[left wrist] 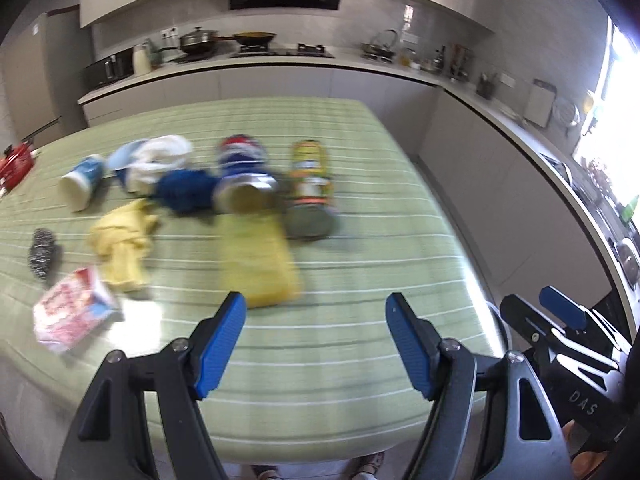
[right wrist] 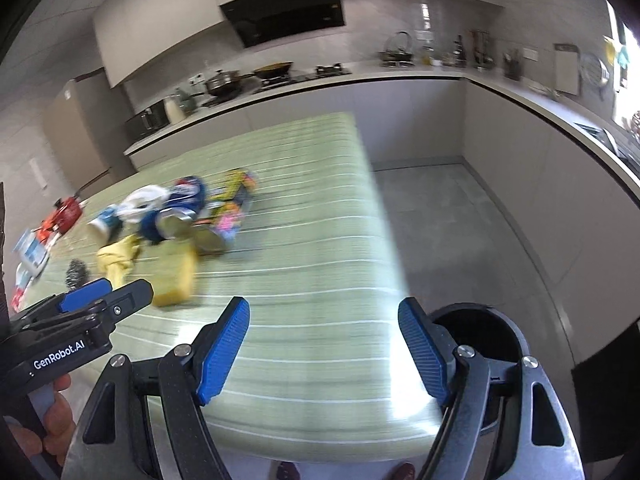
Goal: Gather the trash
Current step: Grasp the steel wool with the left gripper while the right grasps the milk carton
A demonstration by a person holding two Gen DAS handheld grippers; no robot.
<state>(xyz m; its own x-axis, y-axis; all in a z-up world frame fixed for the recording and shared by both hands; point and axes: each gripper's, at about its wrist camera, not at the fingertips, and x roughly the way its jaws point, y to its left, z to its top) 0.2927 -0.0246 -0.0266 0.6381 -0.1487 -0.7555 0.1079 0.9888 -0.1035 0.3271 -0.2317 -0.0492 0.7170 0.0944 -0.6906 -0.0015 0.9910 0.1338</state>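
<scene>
Trash lies on the green striped table: a blue-and-red can, a yellow-labelled can, a paper cup, white and blue crumpled stuff, a yellow cloth, a yellow sponge, a steel scourer and a red-and-white wrapper. My left gripper is open and empty above the table's near edge. My right gripper is open and empty, to the right of the left one. A dark bin stands by the table's near right corner.
A red object sits at the table's far left. Kitchen counters with pots run along the back and right. Grey floor lies to the right of the table. The views are motion-blurred.
</scene>
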